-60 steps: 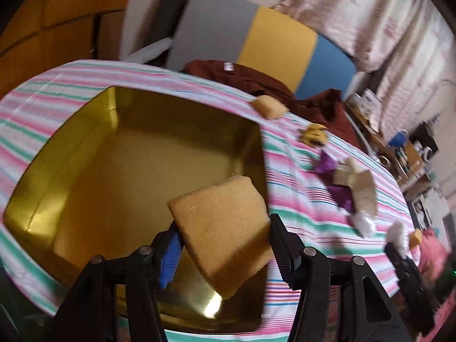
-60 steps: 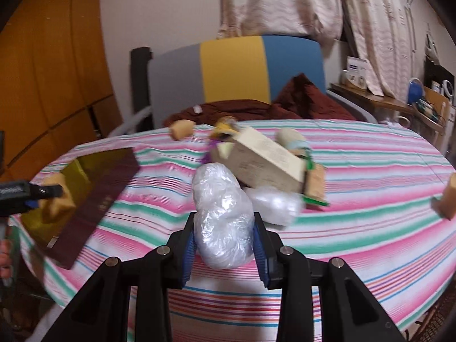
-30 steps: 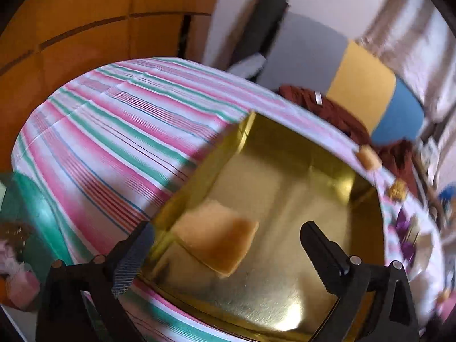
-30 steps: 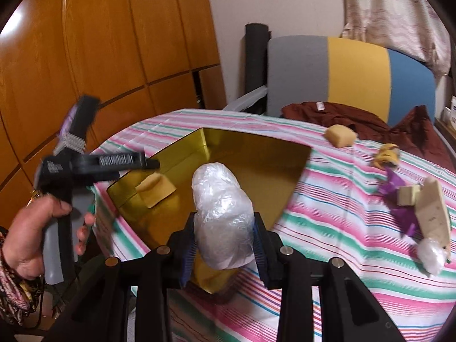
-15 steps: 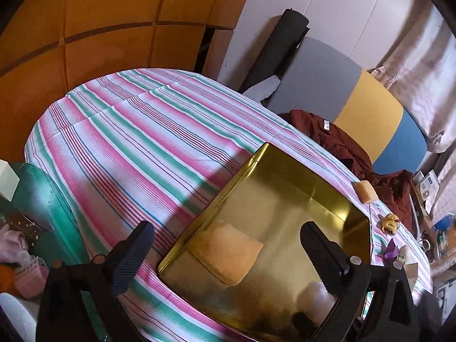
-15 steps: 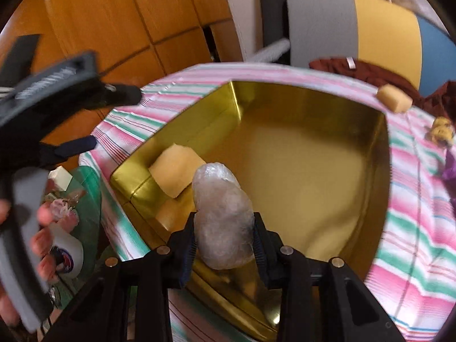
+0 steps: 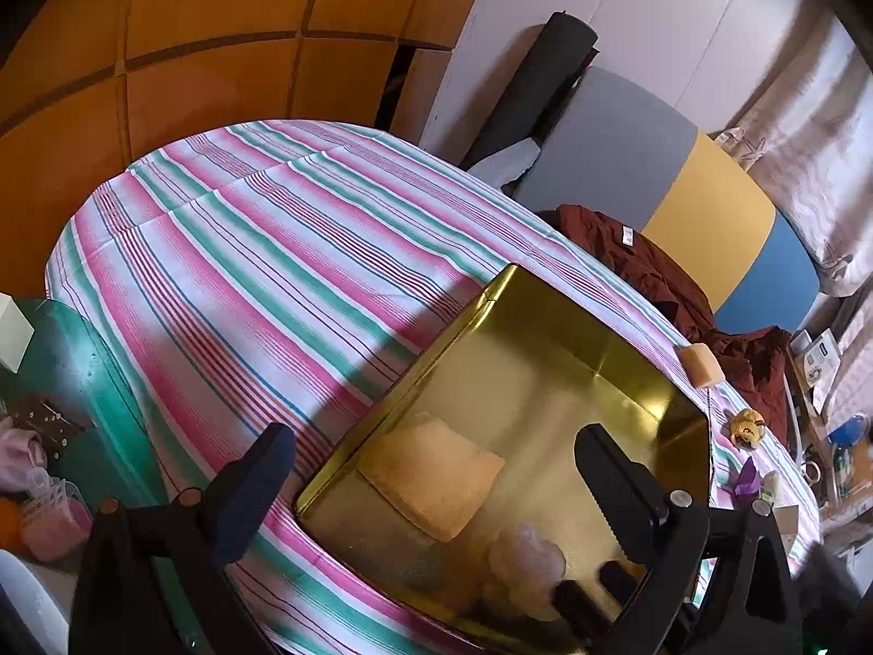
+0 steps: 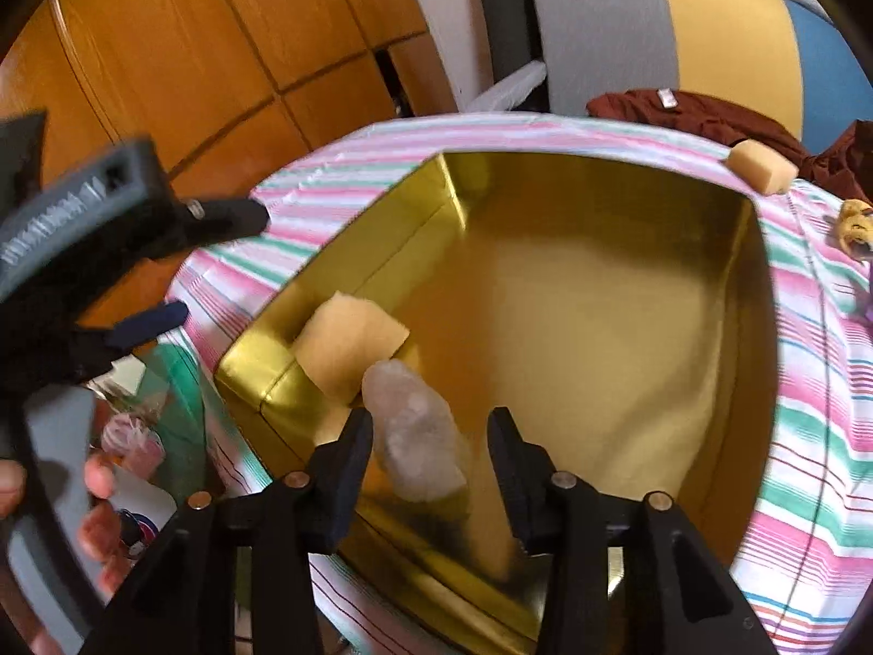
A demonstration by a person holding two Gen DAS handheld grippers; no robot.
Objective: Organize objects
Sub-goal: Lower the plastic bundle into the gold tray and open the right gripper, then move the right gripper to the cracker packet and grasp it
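The right gripper (image 8: 431, 439) hangs over the near edge of the gold tin (image 8: 758, 284), and its jaws have just been opening. The clear plastic bundle (image 8: 416, 431) sits between them, low in the tin: it lies close against the left finger, while a plain gap shows between it and the right finger, so the pads no longer press on it. Whether the bundle has fully settled on the tin floor is hard to tell, as it looks slightly blurred.

Just beyond the bundle, toward the tin's near-left corner, the yellow sponge (image 8: 349, 341) lies flat on the floor of the tin, its near edge beside the bundle's far end.

The left gripper (image 7: 436, 469) stands with its jaws wide apart and nothing between them, over the tin's left side. In its view the sponge (image 7: 436, 477) lies below the gap between the fingers, and the bundle (image 7: 526, 562) shows nearer, at the tin's near wall.

The tin stands on the striped tabletop (image 7: 245, 251). A smaller sponge block (image 8: 761, 166) rests on the cloth past the tin's far right corner, with a small yellow toy (image 8: 854, 221) to its right.
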